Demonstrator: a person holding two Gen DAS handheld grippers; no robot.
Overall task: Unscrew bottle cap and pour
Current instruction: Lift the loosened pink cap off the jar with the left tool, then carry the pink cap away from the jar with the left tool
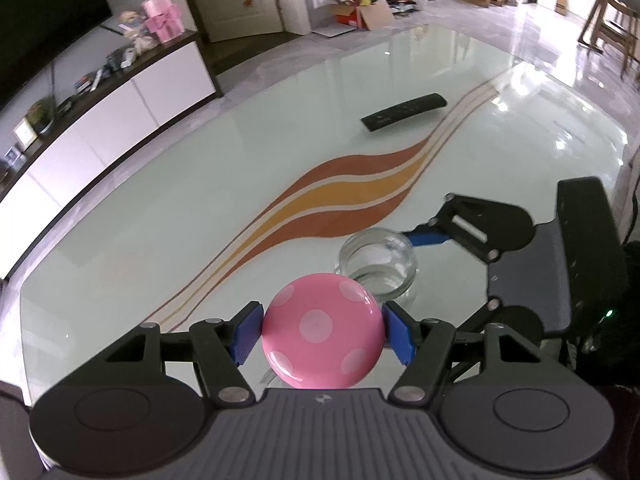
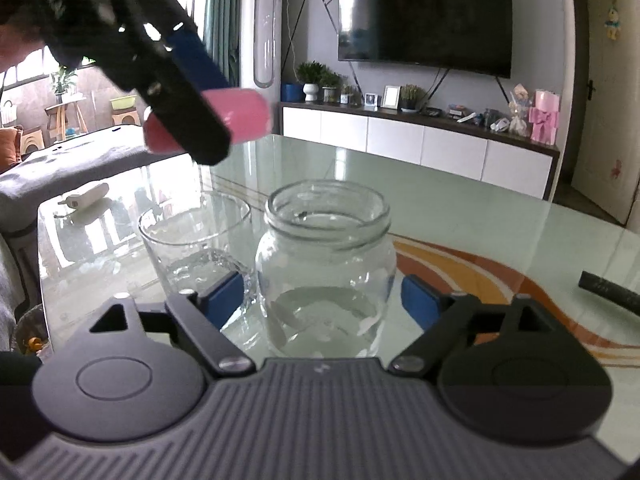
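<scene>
The cap is off: the left claw (image 1: 322, 334) clamps the pink polka-dot lid (image 1: 320, 330) aloft. The right claw (image 2: 322, 304), pads apart, flanks the clear glass jar (image 2: 326, 272) standing on the surface (image 1: 200, 220); pouring into the glass tumbler (image 2: 192, 244) remains.

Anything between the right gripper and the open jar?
Nothing visible. The jar already sits between the right gripper's open pads, lid off; the left gripper holds the pink lid up and aside.
</scene>
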